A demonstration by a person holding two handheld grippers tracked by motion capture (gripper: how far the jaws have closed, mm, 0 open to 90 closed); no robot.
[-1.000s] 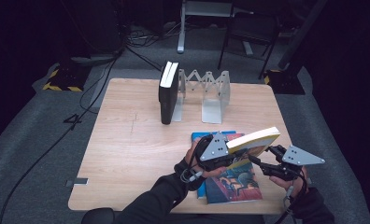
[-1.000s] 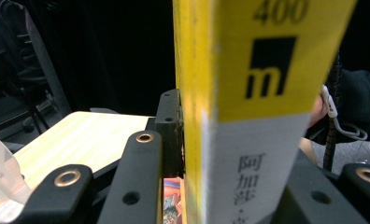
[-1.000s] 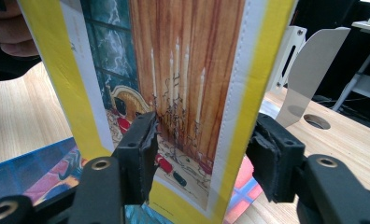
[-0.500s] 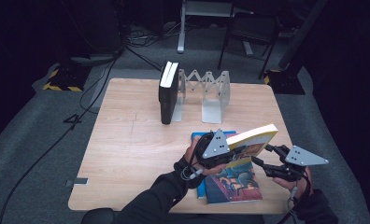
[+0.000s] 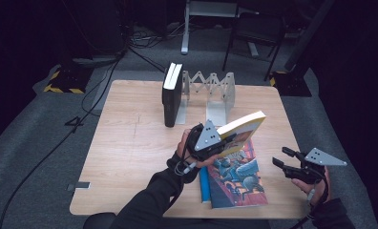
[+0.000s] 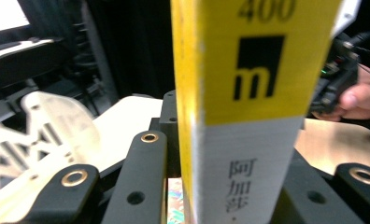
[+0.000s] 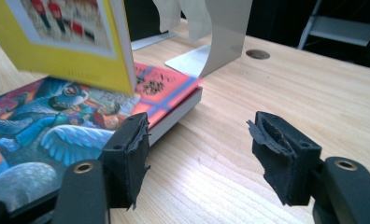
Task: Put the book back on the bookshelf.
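Observation:
My left gripper (image 5: 211, 139) is shut on a yellow and white book (image 5: 242, 126) and holds it tilted above the table. In the left gripper view its spine (image 6: 248, 93) stands upright between the jaws of the left gripper (image 6: 230, 182). Under it a colourful illustrated book (image 5: 235, 179) lies flat near the table's front edge. Off that book's right side my right gripper (image 5: 286, 163) is open; its jaws have just been opening and nothing is between them. The right gripper view has the right gripper (image 7: 202, 154) low over bare wood, with the yellow book (image 7: 66, 42) and the illustrated book (image 7: 57, 126) at left.
A black book (image 5: 172, 93) stands upright against a white expandable book rack (image 5: 211, 88) at the back of the wooden table (image 5: 130, 143). One of the rack's metal end plates (image 7: 216, 37) rises just beyond the flat book. A chair and cables lie on the floor behind.
The left gripper has lifted the yellow book up and toward the rack. The right gripper has drawn away from the book's right end, moving right and lower, with its jaws wider apart.

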